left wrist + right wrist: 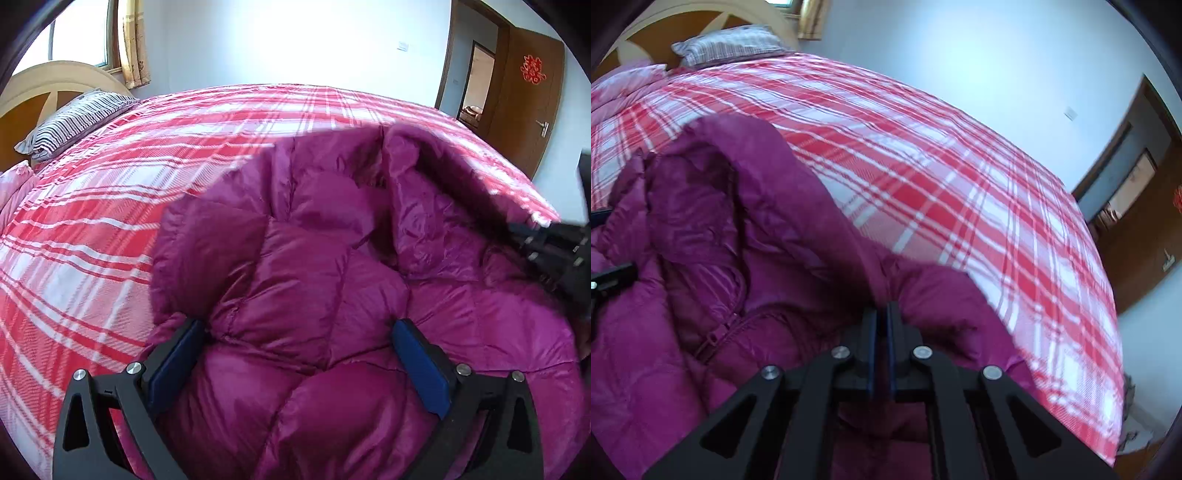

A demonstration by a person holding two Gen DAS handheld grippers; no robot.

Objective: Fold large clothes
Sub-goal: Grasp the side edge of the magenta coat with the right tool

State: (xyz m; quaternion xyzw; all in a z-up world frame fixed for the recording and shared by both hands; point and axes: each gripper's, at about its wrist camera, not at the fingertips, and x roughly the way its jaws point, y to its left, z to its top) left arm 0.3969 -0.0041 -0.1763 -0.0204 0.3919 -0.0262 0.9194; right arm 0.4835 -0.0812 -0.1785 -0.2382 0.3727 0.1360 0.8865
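Observation:
A magenta quilted down jacket (314,277) lies bunched on the bed. My left gripper (295,339) is open, its blue-padded fingers (177,354) spread over the puffy fabric without pinching it. In the right wrist view the jacket (701,221) fills the lower left, with its zipper (713,339) showing. My right gripper (881,314) is shut on a fold of the jacket, holding it raised. The right gripper's black body also shows at the right edge of the left wrist view (554,251).
The bed has a red and white plaid cover (110,221) that also shows in the right wrist view (960,184). A striped pillow (77,118) and a wooden headboard (55,81) are at the far left. A brown door (524,103) stands at the right.

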